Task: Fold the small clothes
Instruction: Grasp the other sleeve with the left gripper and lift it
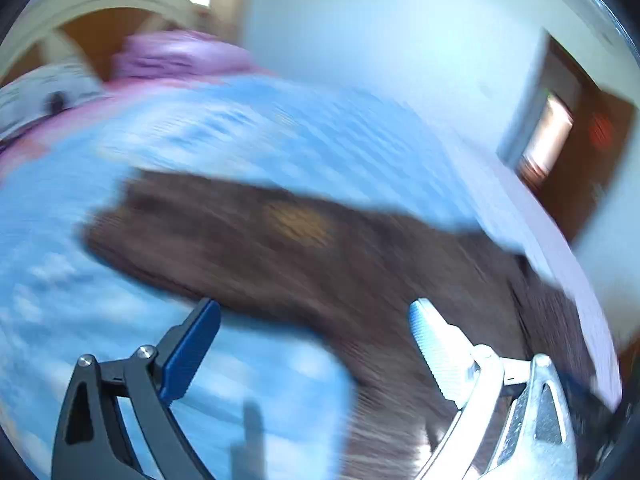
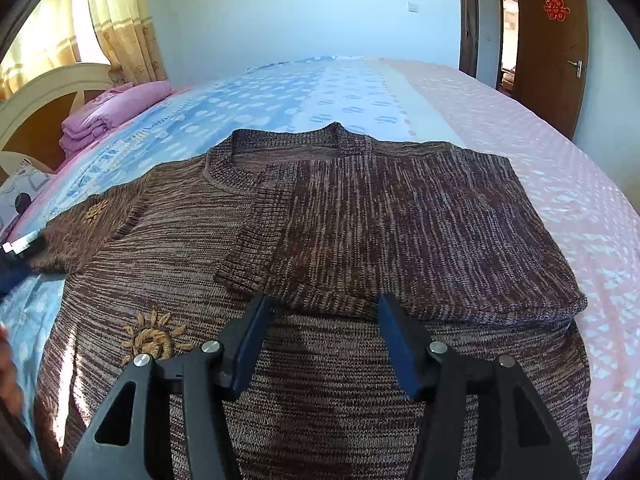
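A brown knitted sweater [image 2: 360, 216] lies flat on the bed, its right side and sleeve folded over onto the chest. A yellow embroidered motif [image 2: 154, 338] shows on its front. My right gripper [image 2: 324, 300] hovers open just above the lower edge of the folded part, nothing pinched between its blue pads. In the blurred left wrist view, my left gripper [image 1: 314, 306] stands wide open above the sweater's [image 1: 248, 232] spread-out left sleeve, holding nothing. A tip of the left gripper [image 2: 20, 246] shows beside that sleeve's cuff in the right wrist view.
The bed has a blue dotted sheet [image 2: 304, 92] and a pink patterned part [image 2: 520, 128] to the right. A folded pink blanket [image 2: 108, 114] lies by the cream headboard [image 2: 44, 88]. A brown door [image 2: 552, 52] stands at the back right.
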{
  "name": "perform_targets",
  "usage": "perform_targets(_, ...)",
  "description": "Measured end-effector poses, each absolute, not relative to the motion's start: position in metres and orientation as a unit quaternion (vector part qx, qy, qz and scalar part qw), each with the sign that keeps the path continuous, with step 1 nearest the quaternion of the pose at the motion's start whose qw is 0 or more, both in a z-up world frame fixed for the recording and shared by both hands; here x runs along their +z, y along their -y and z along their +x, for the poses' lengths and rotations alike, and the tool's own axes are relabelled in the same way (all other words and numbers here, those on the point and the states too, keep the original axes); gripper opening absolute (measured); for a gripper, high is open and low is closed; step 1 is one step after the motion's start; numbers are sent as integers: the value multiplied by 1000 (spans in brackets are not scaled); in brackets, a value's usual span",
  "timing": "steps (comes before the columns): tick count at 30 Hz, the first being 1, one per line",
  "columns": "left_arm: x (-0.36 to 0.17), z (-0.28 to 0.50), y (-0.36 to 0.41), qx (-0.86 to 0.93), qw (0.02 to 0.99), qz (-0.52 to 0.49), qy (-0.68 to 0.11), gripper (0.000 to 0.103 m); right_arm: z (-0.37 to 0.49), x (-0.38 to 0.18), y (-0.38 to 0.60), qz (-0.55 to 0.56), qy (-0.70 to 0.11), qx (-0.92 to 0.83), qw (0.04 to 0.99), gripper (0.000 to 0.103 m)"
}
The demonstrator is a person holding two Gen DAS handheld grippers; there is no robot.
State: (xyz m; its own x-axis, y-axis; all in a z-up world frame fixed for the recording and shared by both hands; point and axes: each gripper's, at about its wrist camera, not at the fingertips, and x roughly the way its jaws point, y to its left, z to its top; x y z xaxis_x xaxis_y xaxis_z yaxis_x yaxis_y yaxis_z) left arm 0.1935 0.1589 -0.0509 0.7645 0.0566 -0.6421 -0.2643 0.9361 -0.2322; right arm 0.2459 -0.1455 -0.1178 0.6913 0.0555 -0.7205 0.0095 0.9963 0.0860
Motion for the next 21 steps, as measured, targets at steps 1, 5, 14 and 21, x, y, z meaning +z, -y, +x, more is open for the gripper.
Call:
perform_targets(1,-47,194,-177,118,925,-161,-323,97,245,-118,145,39,-393,11,919,58)
perform_targets(5,-53,197,-233,173,902,-222,-328,79,244,-117,146,40,-392,12,919,58)
perform_targets(14,-91,196,-265,201,872,-312,-319,77,245,-118,149,46,-390,15,919,58)
perform_targets(21,-96,207,-281,212,860,-351,-303,28,243,-117,152,54,-388,20,920,58)
